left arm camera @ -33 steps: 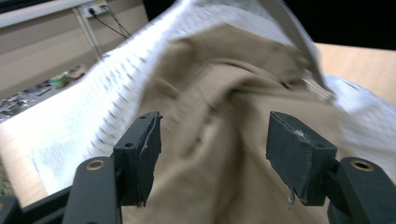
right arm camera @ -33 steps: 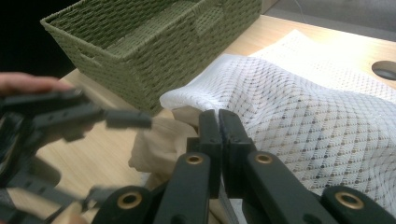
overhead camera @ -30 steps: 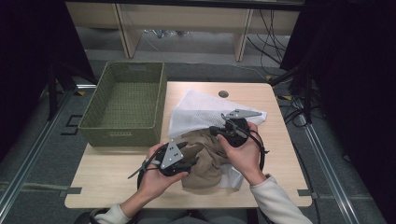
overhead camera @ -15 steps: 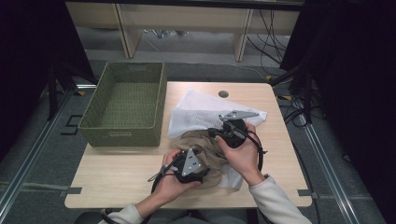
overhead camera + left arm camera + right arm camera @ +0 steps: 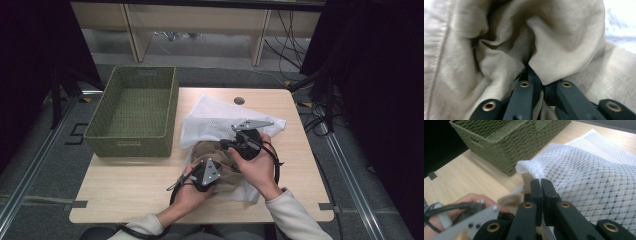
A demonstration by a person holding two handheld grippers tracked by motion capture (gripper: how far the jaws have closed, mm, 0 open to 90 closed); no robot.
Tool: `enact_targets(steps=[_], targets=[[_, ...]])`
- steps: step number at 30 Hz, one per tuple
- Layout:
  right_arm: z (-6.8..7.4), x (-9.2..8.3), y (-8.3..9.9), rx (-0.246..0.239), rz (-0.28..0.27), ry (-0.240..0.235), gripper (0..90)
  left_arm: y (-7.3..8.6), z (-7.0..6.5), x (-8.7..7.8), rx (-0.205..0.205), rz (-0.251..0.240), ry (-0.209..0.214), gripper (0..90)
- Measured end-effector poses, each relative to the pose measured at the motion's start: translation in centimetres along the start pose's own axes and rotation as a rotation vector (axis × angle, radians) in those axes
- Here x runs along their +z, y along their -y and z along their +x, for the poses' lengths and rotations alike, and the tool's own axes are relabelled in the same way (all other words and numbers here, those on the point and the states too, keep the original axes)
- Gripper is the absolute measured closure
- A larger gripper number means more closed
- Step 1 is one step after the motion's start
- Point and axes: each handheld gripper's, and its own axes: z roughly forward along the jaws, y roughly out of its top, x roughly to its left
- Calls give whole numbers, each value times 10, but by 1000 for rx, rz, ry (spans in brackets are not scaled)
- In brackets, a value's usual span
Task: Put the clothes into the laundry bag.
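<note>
The tan cloth point(image 5: 220, 167) lies bunched near the front edge of the table point(image 5: 125, 190), half inside the mouth of the white mesh bag point(image 5: 220, 117), which spreads toward the back right corner. The left gripper point(image 5: 530, 68) has just been closing, and its jaws now pinch a fold of the cloth, probably so it can be pushed deeper into the bag. The right gripper point(image 5: 541, 185) is clenched on the bag's rim, lifting the mesh off the table; held up like that, the opening seems kept wide for the cloth to pass under. The left hand point(image 5: 192, 187) comes in from the front edge. The green woven basket point(image 5: 132, 112) stands at the left edge, just beside the bag, likely waiting for the filled bag.
</note>
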Motion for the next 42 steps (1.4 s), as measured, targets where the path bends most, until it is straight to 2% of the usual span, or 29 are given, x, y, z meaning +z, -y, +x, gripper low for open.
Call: enact_targets(steps=[2,3,4,5,6,7,8,9,11,12,13,15,20,21,22,24,25,26,28,29,30,31,32,33,34,35,38,40,42], targets=[[3,-1,0,4,0,0,900,-6,4,-4,-31,-46,-5,882],[2,0,-1,-17,-13,-15,900,-11,6,-6,-44,-80,-12,883],[4,-1,-1,-22,-22,-23,900,-14,8,-8,-57,-92,-17,884],[6,-3,-2,-23,-24,-8,900,-18,10,-9,-76,-125,-18,884],[10,-4,-3,-15,-34,-22,900,-21,13,-10,-82,-139,-21,885],[10,-6,-4,-31,-36,-28,900,-27,16,-12,-102,-164,-27,885],[14,-10,-5,-27,-43,-31,900,-32,20,-14,-103,-187,-34,885],[16,-12,-7,-57,-64,-49,900,-38,23,-17,-115,-213,-44,886],[21,-19,-9,-49,-92,-66,900,-46,29,-22,-121,-250,-59,886],[25,-24,-11,-50,-98,-53,900,-51,32,-25,-126,-267,-68,886],[26,-27,-12,-69,-125,-68,900,-56,34,-28,-130,-287,-77,886],[29,-35,-15,-85,-150,-74,900,-66,38,-37,-120,-325,-98,887],[37,-55,-20,-75,-212,-110,900,-86,37,-66,-95,-412,-150,886],[38,-59,-22,-81,-233,-126,900,-88,36,-69,-86,-417,-154,886],[39,-62,-22,-89,-242,-117,900,-91,34,-72,-74,-421,-154,886],[38,-64,-24,-95,-253,-127,900,-93,33,-70,-57,-405,-154,885],[37,-65,-24,-77,-243,-111,900,-92,33,-65,-50,-383,-143,885],[34,-62,-23,-81,-246,-105,900,-90,35,-57,-56,-366,-133,884],[25,-53,-20,-54,-212,-93,900,-81,39,-36,-44,-300,-136,880],[22,-49,-19,-48,-202,-89,900,-75,42,-24,-56,-274,-122,879],[19,-44,-18,-30,-186,-94,900,-70,44,-13,-65,-241,-125,878],[15,-39,-16,-27,-161,-73,900,-66,45,-3,-64,-218,-131,877],[12,-34,-14,-4,-148,-73,900,-63,45,5,-70,-212,-129,877],[8,-29,-13,-4,-136,-69,900,-60,46,11,-73,-203,-127,875],[3,-25,-11,-11,-119,-55,900,-59,46,16,-73,-195,-133,872],[0,-21,-9,13,-113,-54,900,-58,45,19,-68,-189,-135,868],[-8,-16,-6,28,-94,-36,900,-55,46,25,-65,-175,-140,847],[-11,-14,-4,43,-71,-28,900,-52,45,26,-75,-168,-137,823],[-12,-12,-2,55,-60,-14,900,-49,45,23,-67,-155,-127,793]])
